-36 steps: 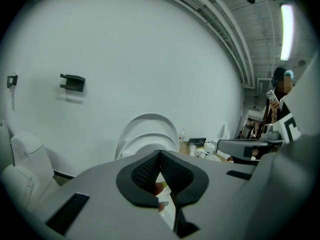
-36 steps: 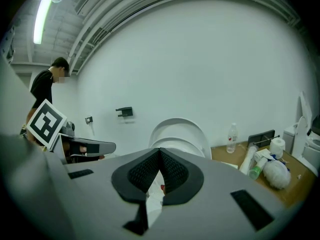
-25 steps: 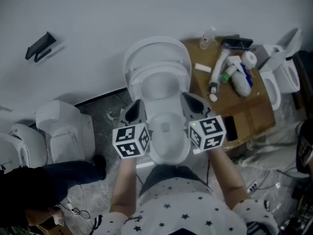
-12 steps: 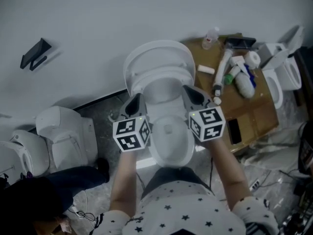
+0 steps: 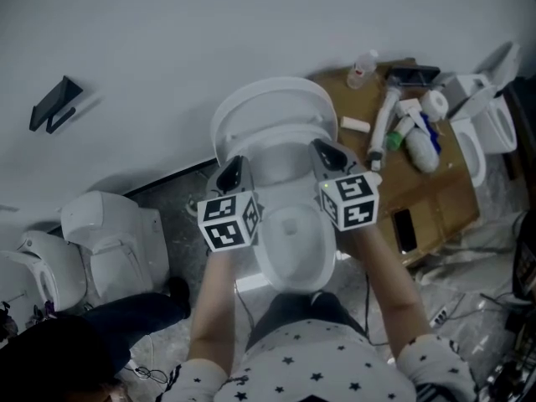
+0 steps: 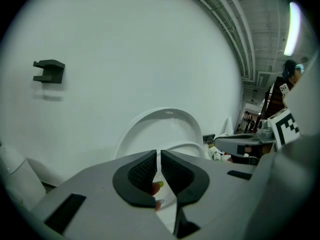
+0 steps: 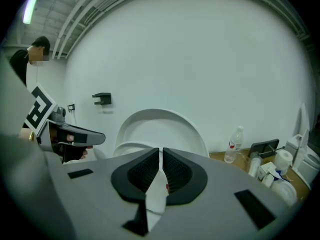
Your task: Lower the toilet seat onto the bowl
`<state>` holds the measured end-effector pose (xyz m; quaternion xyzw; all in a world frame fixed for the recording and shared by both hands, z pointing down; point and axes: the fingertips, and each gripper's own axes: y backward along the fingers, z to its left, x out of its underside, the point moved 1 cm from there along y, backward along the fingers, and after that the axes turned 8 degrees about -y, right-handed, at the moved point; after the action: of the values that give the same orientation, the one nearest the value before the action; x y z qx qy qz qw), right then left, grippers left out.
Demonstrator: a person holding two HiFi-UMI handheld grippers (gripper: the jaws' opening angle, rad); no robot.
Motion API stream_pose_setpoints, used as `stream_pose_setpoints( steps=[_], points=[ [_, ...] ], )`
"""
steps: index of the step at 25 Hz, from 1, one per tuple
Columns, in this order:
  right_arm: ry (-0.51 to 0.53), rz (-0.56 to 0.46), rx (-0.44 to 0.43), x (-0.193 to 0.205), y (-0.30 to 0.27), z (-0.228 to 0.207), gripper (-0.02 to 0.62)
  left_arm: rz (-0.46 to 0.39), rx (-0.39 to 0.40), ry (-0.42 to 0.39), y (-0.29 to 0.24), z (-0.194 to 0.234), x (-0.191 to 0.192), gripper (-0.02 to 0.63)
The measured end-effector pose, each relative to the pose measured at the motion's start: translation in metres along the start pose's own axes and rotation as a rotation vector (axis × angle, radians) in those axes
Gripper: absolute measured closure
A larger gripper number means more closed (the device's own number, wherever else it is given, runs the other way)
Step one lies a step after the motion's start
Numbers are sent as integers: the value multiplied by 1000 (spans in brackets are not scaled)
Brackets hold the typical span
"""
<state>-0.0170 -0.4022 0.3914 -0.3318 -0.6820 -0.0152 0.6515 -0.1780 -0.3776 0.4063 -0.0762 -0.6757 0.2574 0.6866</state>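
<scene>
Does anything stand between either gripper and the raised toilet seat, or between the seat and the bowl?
Nothing visible does. The left gripper and right gripper, both shut, face the raised seat unobstructed; the bowl rim looks clear.

Head view: dim, grey-blue cast, low contrast. Corners vignetted dark, straight lines bowed toward edges, lower frame darkest. Wall (image 5: 167,40) evenly lit, soft shadow beneath wall bracket (image 5: 52,105).

Both gripper views: fisheye circle, black corners, heavy bending at rim. Ceiling strip light (image 6: 292,29) blown out upper right in left gripper view; same kind of glare upper left in right gripper view. Wall bright, near washed out. Small highlight on toilet lid (image 6: 169,114). Left tongs (image 6: 158,154), right tongs (image 7: 161,150) close to lens, slightly soft.
</scene>
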Motion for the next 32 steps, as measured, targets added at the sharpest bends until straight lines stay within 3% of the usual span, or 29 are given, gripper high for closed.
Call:
stream_pose_setpoints(
  steps=[8, 16, 24, 32],
  points=[
    [25, 34, 14, 3, -28, -9, 499, 17, 6, -61, -26, 6, 0, 478],
    [81, 87, -18, 8, -53, -7, 400, 60, 34, -74, -50, 9, 5, 408],
    [60, 105, -13, 12, -67, -15, 390, 76, 60, -56, -61, 9, 10, 394],
    [50, 105, -15, 11, -64, -17, 391, 76, 31, -67, -63, 11, 13, 396]
  ],
)
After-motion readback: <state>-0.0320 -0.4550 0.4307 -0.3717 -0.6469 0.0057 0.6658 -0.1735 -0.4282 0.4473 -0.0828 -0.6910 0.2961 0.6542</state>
